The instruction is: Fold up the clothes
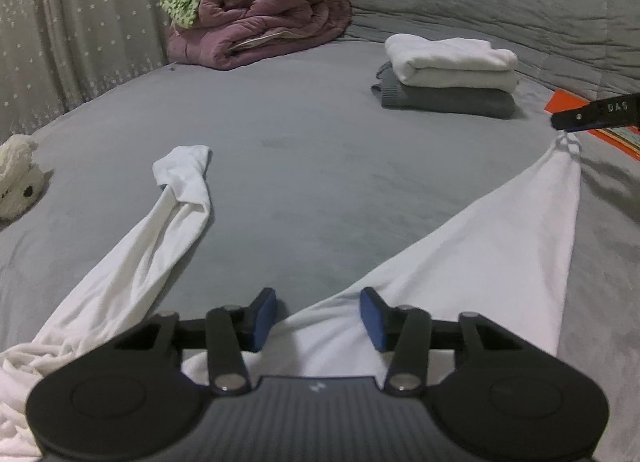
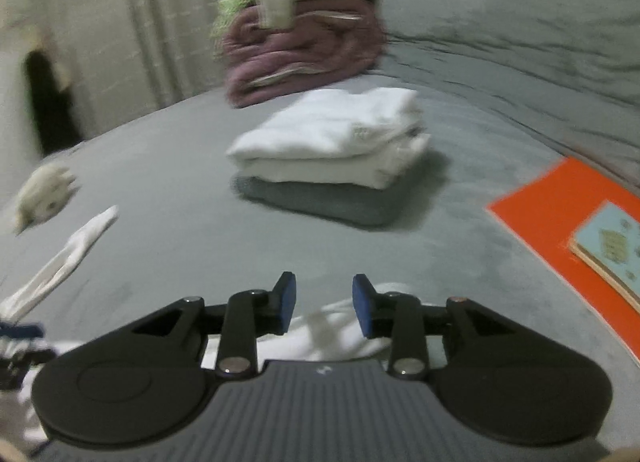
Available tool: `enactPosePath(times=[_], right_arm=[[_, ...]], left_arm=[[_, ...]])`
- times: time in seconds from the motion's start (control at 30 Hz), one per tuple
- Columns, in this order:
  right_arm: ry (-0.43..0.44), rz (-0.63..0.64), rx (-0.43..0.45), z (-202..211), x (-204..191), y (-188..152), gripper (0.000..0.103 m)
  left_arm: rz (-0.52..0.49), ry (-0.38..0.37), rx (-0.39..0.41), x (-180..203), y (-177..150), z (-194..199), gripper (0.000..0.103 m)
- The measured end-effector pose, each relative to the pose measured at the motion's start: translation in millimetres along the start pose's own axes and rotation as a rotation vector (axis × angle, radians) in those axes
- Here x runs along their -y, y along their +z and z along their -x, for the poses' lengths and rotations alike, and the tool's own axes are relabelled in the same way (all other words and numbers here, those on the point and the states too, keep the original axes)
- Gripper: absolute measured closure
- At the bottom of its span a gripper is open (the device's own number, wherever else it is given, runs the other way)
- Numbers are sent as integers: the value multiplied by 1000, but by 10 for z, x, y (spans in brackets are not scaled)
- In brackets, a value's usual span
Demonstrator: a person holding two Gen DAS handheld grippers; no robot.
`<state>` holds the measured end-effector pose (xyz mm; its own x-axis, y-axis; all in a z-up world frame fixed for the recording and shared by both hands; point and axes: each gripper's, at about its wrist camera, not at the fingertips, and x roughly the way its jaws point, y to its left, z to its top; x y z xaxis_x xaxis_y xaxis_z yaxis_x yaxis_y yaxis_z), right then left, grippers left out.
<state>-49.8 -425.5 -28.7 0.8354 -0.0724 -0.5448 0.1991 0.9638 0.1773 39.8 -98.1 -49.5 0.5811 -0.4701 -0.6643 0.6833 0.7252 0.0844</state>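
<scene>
Left wrist view: left gripper [image 1: 318, 318], jaws wide and empty, over the white long-sleeved cotton garment [image 1: 460, 282] on the grey bedspread [image 1: 300, 166]; its sleeve [image 1: 176, 202] runs away leftward.

Right wrist view: right gripper [image 2: 324, 310], jaws parted, nothing between, just above white cloth.

The light around me is dim, flat and greyish, with no glare. My left view is fairly sharp; the folded stack [image 1: 448, 74] casts only a soft shadow on the bed [image 1: 300, 150]. My right view is smeared by motion blur, worst toward the edges. Both pictures bulge with fisheye distortion, and their corners go dark.
</scene>
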Motion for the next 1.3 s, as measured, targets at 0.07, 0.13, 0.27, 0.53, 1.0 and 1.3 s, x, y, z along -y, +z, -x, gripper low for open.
enactPosePath(times=[0.07,0.13,0.27,0.53,1.0,1.3], right_arm=[[36,86,-13,-26,-135,-28,67],[64,178,-31,-56,-275,-76,67],[87,311,-73,-145,-460,-200,67],[53,455,-100,-319,-640,-361,83],[-27,445,68,-248,-819,-246,102],[-55,400,95,-623,-1039,-221,102]], left_arm=[[-8,-5,1,22,-4,2,68],[-19,-11,3,56,-9,7,75],[-28,-19,6,111,-12,10,91],[-53,12,13,215,-11,-9,102],[5,121,126,167,82,96,102],[41,266,137,67,111,-71,102]])
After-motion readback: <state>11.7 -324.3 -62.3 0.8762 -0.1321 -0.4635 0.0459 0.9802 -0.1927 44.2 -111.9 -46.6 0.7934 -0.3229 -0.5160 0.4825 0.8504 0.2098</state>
